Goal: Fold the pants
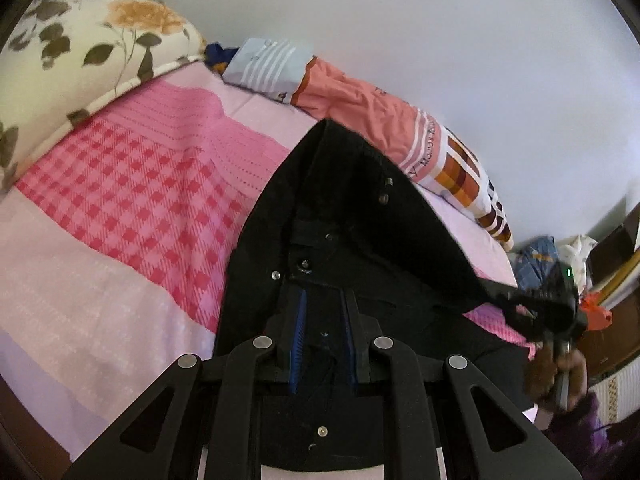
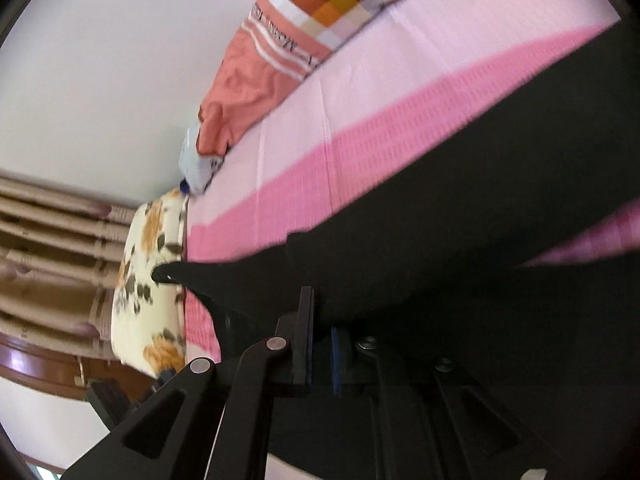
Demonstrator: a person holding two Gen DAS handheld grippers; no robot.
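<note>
You are over a bed with a pink checked bedspread. A flowery pillow sits at the far left, and an orange quilt lies along the wall. The black pants hang lifted between both claws. Your left gripper pinches the waistband. Your right gripper is clenched on the pants too.
</note>
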